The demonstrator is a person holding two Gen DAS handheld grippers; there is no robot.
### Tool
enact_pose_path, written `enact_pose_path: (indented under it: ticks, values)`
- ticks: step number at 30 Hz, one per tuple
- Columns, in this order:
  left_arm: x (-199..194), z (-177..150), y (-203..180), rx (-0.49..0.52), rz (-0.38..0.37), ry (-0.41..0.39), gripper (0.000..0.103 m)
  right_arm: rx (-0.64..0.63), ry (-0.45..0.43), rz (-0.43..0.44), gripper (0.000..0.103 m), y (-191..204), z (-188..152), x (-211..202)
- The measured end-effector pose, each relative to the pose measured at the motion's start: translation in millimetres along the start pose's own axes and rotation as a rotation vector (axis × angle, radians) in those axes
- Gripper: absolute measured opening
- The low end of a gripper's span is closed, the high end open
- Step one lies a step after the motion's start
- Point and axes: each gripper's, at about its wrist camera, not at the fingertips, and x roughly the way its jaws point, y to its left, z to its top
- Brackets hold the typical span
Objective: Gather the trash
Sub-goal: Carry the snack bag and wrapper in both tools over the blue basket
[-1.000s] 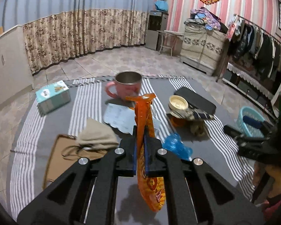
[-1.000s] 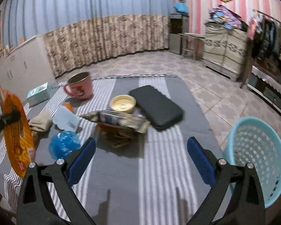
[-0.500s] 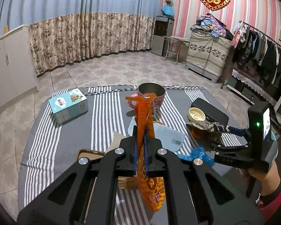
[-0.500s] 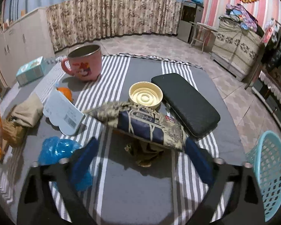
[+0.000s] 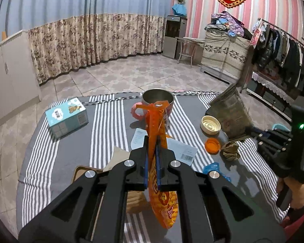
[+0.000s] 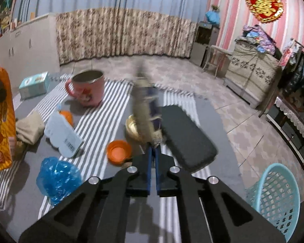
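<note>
Gripper of the left hand (image 5: pixel 152 162) is clamped on an orange snack bag (image 5: pixel 159 162), which stands edge-on between its pads and hangs below them, above the striped table (image 5: pixel 107 125). Beyond it this view shows a pink mug (image 5: pixel 156 107), a tissue box (image 5: pixel 65 116), a white label card (image 5: pixel 182 151), a cream lid (image 5: pixel 210 124), an orange cap (image 5: pixel 212 144), a crumpled brown scrap (image 5: pixel 231 150) and a blue plastic wad (image 5: pixel 213 167); at the right edge the person's hand (image 5: pixel 293 190) carries the other tool, with a dark wrapper (image 5: pixel 230 114) held up and tilted. From the right wrist, the right gripper (image 6: pixel 152 156) has just been closing and now pinches that same wrapper (image 6: pixel 145 109) by one end, blurred and lifted off the cloth beside a black case (image 6: pixel 186 135). Only this view shows the light blue basket (image 6: pixel 273 200) clearly, low at the right past the table's edge, which I judge to be where the trash goes; the left view catches only a sliver of it. Only the left view shows the brown scrap lying where the wrapper was. To do the carry well, I would keep both grips firm, swing the wrapper clear of the case and mug, bring it over the basket's mouth before opening, then follow with the orange bag. The wad, cap and scrap look like the remaining trash.
</note>
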Motion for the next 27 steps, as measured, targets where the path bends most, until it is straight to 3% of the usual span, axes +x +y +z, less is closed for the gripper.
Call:
enact_pose_path:
  ticks: [10,18,27]
  values:
    - [-13.7,15.3,-34.4,0.032,-0.017,-0.044,0.004,0.143,-0.077,-0.014,0.002,-68.9,1.2,-35.7]
    - [-16.9,28.7,-76.3,0.073,-0.054,-0.070,0.004,0.272,-0.121,-0.059,0.002,-136.3,-18.1,-71.9]
    - [-12.9,42.5,-156.3,0.147,-0.154,-0.098,0.004,0.351,-0.097,-0.215,0.002,-215.4,-60.5,-107.2]
